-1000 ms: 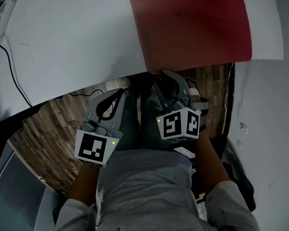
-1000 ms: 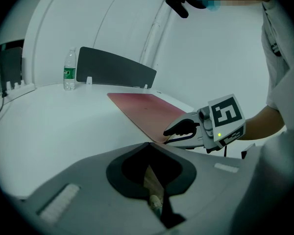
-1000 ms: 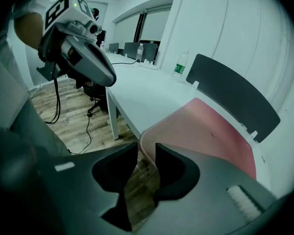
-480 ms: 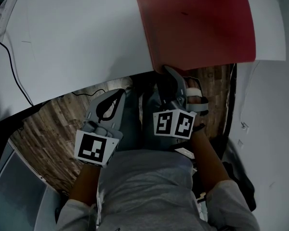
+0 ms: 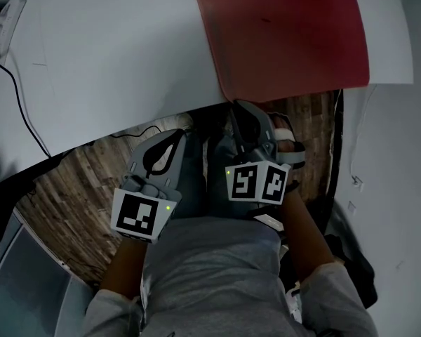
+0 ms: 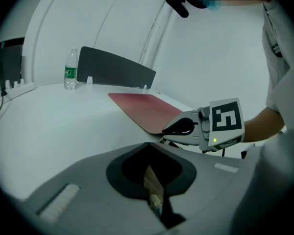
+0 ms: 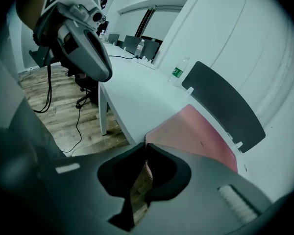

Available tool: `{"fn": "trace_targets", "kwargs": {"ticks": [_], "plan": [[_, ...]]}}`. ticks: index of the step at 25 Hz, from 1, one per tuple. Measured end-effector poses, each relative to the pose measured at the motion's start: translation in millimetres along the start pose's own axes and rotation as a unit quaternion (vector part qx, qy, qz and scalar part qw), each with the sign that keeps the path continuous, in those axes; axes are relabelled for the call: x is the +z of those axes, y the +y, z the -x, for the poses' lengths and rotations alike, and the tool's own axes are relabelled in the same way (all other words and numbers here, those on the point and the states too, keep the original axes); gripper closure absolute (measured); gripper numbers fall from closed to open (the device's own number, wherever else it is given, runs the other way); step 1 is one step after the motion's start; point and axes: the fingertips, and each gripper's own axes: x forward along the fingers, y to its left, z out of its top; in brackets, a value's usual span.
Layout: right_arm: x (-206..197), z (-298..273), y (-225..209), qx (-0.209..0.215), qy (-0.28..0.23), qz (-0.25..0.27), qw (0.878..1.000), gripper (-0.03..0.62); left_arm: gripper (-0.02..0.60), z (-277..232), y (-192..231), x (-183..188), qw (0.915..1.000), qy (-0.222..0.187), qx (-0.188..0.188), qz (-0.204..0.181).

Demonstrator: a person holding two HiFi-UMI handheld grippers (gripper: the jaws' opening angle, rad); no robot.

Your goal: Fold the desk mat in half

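My right fingers [image 7: 186, 156] are closing on the near-left corner of the mat [image 5: 288, 34], its thin edge sitting between them. My left fingers [image 6: 90, 166] are hanging shut and empty, off the counter [image 5: 112, 55]. The mat is lying flat at the counter's near edge. I'm judging it light and floppy, best taken by its near corners.

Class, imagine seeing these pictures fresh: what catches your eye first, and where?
The red desk mat stands out, lying flat on the white table at its near edge. The right gripper is closing its jaws on the mat's near corner; the left gripper, jaws together and empty, hangs beside it over the wooden floor.
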Motion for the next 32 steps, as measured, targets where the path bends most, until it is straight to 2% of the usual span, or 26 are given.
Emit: {"fn": "trace_targets", "kwargs": {"ticks": [4, 9, 15, 21, 26, 32], "plan": [[2.4, 3.4, -3.8, 0.005, -0.002, -0.019, 1.000, 0.571, 0.563, 2.0, -0.6, 4.4, 1.0000, -0.004, -0.005, -0.006], [3.8, 10.0, -11.8, 0.005, -0.011, -0.067, 0.998, 0.572, 0.563, 6.9, -1.4, 14.1, 0.9996, -0.008, -0.012, -0.022], [7.9, 22.3, -24.8, 0.003, -0.018, -0.124, 0.992, 0.574, 0.563, 18.7, -4.2, 35.0, 0.9986, -0.022, -0.025, -0.040], [11.3, 38.9, -50.3, 0.014, -0.045, -0.166, 0.985, 0.574, 0.563, 7.8, -18.8, 61.7, 0.9965, -0.031, -0.039, -0.067], [3.3, 48.4, -72.7, 0.035, -0.072, -0.182, 0.980, 0.574, 0.563, -10.6, -32.2, 88.5, 0.9960, -0.039, -0.021, -0.077], [-14.8, 61.9, -99.2, 0.060, -0.098, -0.194, 0.974, 0.575, 0.563, -37.9, -53.6, 97.3, 0.9977, -0.029, 0.007, -0.061]]}}
